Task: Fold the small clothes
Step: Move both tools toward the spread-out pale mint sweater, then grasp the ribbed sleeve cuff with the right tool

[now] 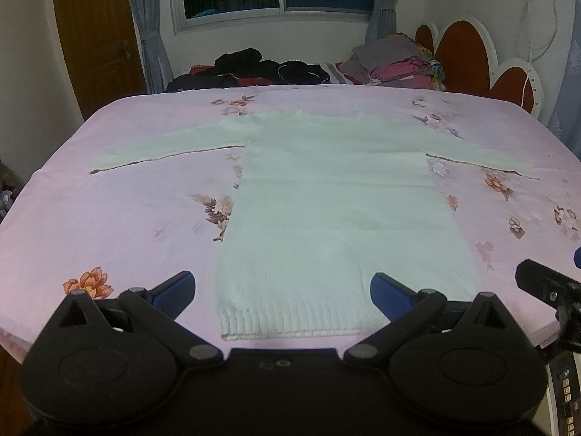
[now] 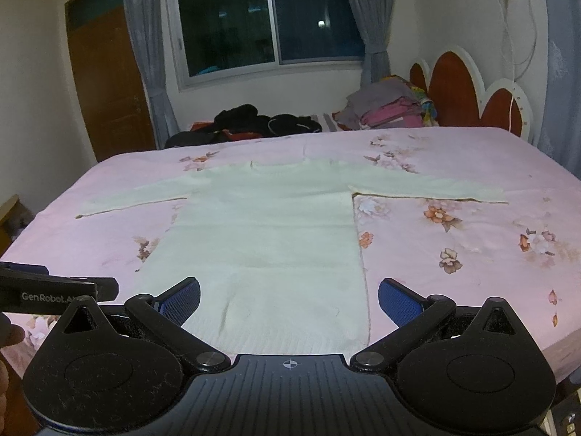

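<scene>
Nearest the cameras, the left claw (image 1: 281,292) hung with its blue-padded fingers (image 1: 174,292) spread wide, gripping nothing, poised just above the ribbed hem of the sweater (image 1: 326,200). The right claw (image 2: 288,299) was likewise spread and empty, its fingers straddling the hem's right corner. The pale knitted sweater lay flat on the bed (image 1: 127,218), hem toward the near edge, both sleeves stretched out sideways and the neckline pointing away. It rested on a pink sheet printed with flowers. Beyond it, at the bed's far side, sat a heap of dark clothes (image 2: 254,121) and, to the right, a stack of folded garments (image 2: 388,107) beside the red headboard (image 2: 454,87). Farthest back were the dark window (image 2: 268,25), grey curtains and a brown door (image 2: 109,83).
</scene>
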`<state>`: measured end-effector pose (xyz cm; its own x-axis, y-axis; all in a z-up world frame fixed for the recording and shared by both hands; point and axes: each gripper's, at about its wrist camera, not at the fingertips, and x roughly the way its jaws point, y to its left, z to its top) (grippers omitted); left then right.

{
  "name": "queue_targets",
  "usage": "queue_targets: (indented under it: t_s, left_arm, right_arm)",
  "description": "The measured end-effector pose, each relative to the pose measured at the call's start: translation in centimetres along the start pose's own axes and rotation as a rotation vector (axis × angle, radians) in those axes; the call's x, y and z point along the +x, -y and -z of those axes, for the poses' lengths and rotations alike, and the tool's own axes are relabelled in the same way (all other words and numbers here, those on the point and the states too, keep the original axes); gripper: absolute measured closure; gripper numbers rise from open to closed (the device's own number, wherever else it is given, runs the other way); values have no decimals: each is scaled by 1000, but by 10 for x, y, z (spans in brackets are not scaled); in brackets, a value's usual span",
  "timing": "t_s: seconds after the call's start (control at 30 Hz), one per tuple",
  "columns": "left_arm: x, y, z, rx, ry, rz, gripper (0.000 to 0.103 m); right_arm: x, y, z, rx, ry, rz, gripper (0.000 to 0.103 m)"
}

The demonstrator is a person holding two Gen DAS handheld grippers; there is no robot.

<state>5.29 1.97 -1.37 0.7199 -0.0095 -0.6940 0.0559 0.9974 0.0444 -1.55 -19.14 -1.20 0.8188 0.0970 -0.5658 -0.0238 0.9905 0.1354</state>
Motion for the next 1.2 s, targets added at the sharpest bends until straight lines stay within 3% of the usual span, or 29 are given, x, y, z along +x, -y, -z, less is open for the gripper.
queue_targets:
  t_s: [0.27,0.43,0.7,0.87,1.2]
  left_arm:
    - [37,-7,-25,27,-8,-19,0]
    - [69,-18,-44,20,-38,2,0]
    - [111,-26,-82,50,-23,25,0]
    - [137,-33,-92,52,-68,40,0]
    - [181,-24,-112,30,-71,21,0]
  right_arm:
    - [35,13,-9,1,4,55,0]
    - [64,26,-22,31,1,108,0]
    - [99,32,-49,71,15,161,0]
    - [120,37,-65,94,17,184,0]
    - [159,89,-86,175,13,196,0]
